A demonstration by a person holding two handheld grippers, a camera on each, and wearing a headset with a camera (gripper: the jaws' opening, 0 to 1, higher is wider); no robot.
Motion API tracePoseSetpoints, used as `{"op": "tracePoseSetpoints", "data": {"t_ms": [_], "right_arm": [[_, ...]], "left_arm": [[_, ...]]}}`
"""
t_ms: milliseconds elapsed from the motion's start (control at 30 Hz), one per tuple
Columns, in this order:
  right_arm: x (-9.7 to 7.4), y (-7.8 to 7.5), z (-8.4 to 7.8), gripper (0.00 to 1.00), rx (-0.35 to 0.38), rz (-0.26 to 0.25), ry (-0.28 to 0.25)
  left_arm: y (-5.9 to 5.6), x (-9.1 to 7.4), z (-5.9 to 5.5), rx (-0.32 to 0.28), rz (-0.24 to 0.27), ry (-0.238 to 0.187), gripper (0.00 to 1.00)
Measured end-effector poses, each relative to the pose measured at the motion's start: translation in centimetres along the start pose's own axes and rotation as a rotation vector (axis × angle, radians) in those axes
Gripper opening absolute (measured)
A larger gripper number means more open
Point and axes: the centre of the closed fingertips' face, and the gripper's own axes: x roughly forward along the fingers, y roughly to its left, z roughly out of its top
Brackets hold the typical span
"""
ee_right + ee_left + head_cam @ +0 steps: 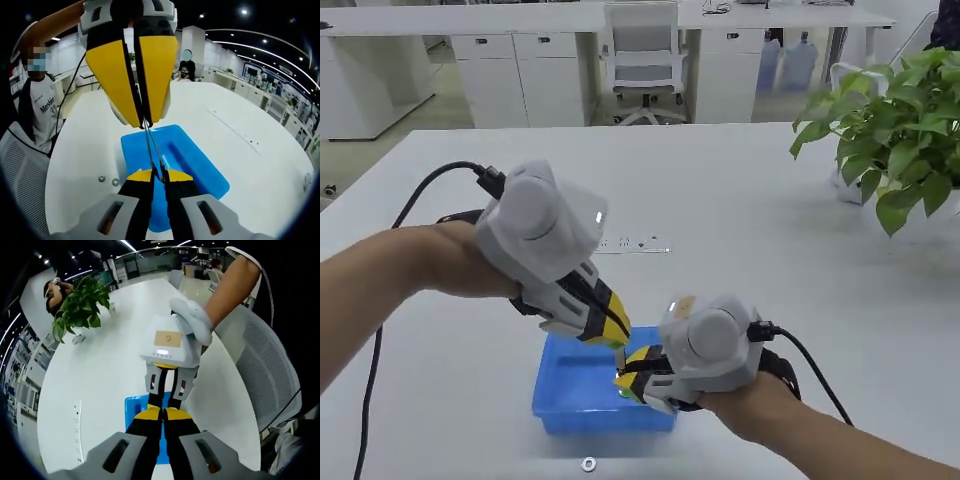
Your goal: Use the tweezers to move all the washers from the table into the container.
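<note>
Leafy potted plant on the right, white office chair beyond; white cabinets far left

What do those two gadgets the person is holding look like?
Each is a pale grey moulded housing with a rounded knob, ending in two black jaws with yellow tips: the left gripper and the right gripper. A black cable trails from each. The right gripper's housing bears a tan square label. The forearms are bare, without sleeves.
</note>
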Motion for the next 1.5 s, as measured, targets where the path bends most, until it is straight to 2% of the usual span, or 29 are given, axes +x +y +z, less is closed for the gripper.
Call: {"op": "tracePoseSetpoints", "data": {"t_ms": [333, 700, 1100, 1500], "right_arm": [[1.0, -0.6, -1.5, 0.10, 0.011, 0.013, 0.032], [1.2, -0.9, -2.3, 0.10, 0.021, 0.022, 0.051], [0.9, -1.0, -2.0, 0.10, 0.022, 0.011, 0.044], [0.2, -0.9, -1.3, 0.10, 0.012, -0.003, 0.032]], "left_arm": [[0.7, 1.5, -1.0, -0.029, -0.019, 0.003, 0.04], [0.9, 2.2, -1.3, -0.038, -0.027, 0.007, 0.04], [0.9, 1.9, -1.1, -0.030, -0.021, 0.007, 0.04], [0.7, 1.2, -0.3, -0.017, -0.019, 0.002, 0.04]]}}
